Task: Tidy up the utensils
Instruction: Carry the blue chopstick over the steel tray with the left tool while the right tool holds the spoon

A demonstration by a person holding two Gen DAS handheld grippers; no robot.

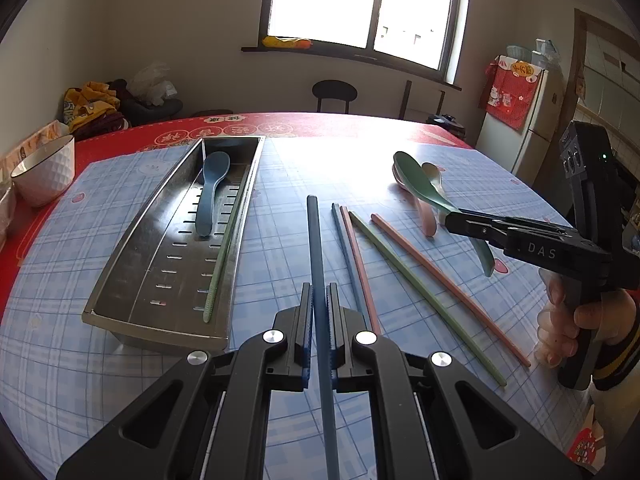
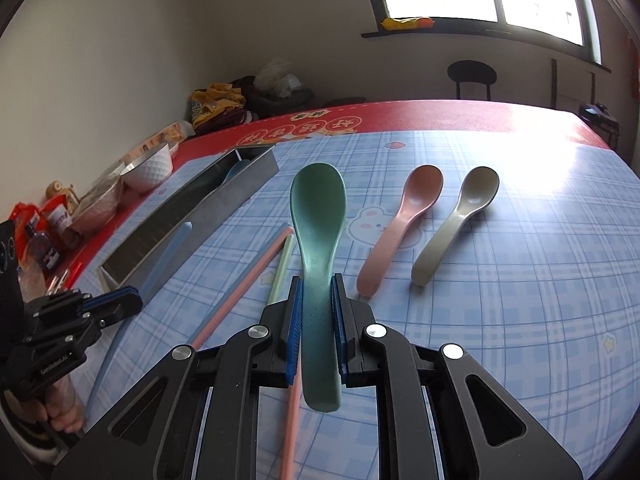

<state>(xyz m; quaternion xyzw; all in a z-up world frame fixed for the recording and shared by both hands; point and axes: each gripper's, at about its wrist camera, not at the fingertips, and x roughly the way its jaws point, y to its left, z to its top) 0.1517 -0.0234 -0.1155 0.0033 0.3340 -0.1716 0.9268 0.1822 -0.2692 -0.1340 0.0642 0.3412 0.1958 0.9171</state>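
The landmark is the metal tray [image 1: 120, 320], a long steel trough with a slotted floor. It already contains a blue spoon [image 1: 212, 192] and a green chopstick [image 1: 224, 256] laid along its right inner wall.

Left gripper [image 1: 320, 308]: jaws closed on a blue chopstick [image 1: 314, 240], gripped partway along its length. The chopstick points away from the gripper, nearly parallel to the tray's long axis, and is just to the right of the tray's right rim. Judgement: this gripper is the nearer to the tray; a short sideways shift to the left should bring the chopstick over the opening with little turning.

Right gripper [image 2: 316, 312]: jaws clamped on the handle of a green spoon [image 2: 318, 216], bowl forward. It is well to the right of the tray, so its path is longer and crosses the left gripper's position.

On the table [image 1: 280, 168] right of the tray lie a second blue chopstick [image 1: 344, 240], two pink chopsticks [image 1: 356, 256] [image 1: 440, 280] and a second green chopstick [image 1: 420, 292]. Farther right lie a pink spoon [image 2: 400, 224] and a beige spoon [image 2: 456, 224].

Clearances: the strip of table between the tray and the loose chopsticks is open. The tray's raised rim is the edge to clear. A white bowl [image 1: 44, 172] stands beyond the tray's left side, apart from it.
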